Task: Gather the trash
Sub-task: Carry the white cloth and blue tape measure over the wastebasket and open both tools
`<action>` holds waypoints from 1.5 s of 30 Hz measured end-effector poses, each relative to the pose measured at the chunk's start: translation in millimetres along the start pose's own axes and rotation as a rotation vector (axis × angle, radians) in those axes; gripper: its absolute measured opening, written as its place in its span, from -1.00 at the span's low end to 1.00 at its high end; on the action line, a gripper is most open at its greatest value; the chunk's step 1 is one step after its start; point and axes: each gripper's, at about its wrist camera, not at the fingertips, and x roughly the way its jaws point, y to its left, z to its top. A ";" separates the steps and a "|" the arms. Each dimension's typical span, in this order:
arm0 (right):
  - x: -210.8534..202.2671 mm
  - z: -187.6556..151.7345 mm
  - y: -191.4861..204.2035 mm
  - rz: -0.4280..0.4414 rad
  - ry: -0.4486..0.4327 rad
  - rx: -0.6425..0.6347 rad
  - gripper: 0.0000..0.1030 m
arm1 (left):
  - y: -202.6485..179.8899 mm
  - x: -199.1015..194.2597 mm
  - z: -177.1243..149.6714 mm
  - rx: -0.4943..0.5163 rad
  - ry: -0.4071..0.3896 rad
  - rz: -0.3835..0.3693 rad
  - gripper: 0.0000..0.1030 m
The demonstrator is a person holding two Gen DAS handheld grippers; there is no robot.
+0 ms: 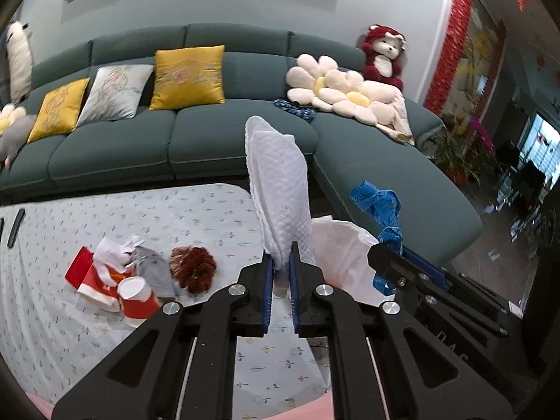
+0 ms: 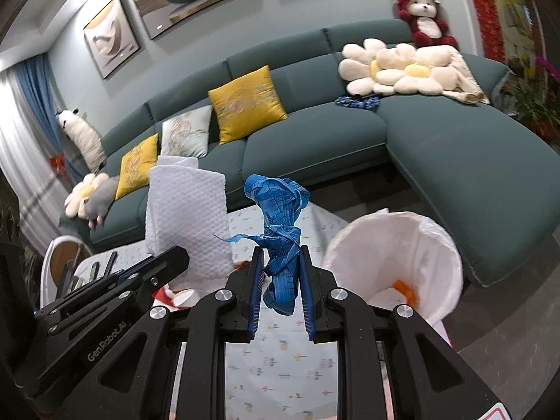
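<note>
My left gripper (image 1: 281,269) is shut on a folded white paper towel (image 1: 280,189), held upright above the table; the towel also shows in the right wrist view (image 2: 189,217). My right gripper (image 2: 280,269) is shut on a crumpled blue tape measure (image 2: 280,220), also seen in the left wrist view (image 1: 381,210). A bin lined with a white bag (image 2: 395,262) stands just right of the right gripper, with orange scraps inside; the bag shows behind the left gripper (image 1: 343,255). More trash lies on the table: red paper cups (image 1: 136,297), white tissue (image 1: 115,255), a grey cloth (image 1: 154,273), a brown scrunchie (image 1: 192,269).
The table has a pale patterned cloth (image 1: 140,217) with dark remotes (image 1: 15,227) at its far left. A teal sofa (image 1: 175,147) with cushions and plush toys runs behind the table. Plants (image 1: 455,154) stand at the right.
</note>
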 end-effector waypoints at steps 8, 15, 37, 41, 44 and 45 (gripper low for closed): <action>-8.2 -0.2 -39.5 -0.033 -0.019 0.047 -0.64 | -40.2 16.8 -2.2 0.077 0.017 -0.023 -0.84; 5.8 0.6 -75.1 -0.078 0.003 0.086 -0.64 | -63.2 49.0 -2.2 0.112 0.057 -0.051 -0.84; 70.9 12.1 -147.5 -0.164 0.097 0.170 -0.63 | -91.5 145.3 3.6 0.099 0.169 -0.073 -0.18; 78.6 16.2 -148.2 -0.170 0.101 0.177 -0.59 | -85.8 151.2 6.7 0.082 0.175 -0.061 -0.09; 81.4 18.5 -149.4 -0.172 0.095 0.188 -0.54 | -79.8 154.6 7.7 0.069 0.182 -0.053 -0.08; 81.8 17.0 -149.2 -0.172 0.096 0.187 -0.54 | -77.3 155.4 7.6 0.063 0.184 -0.052 -0.07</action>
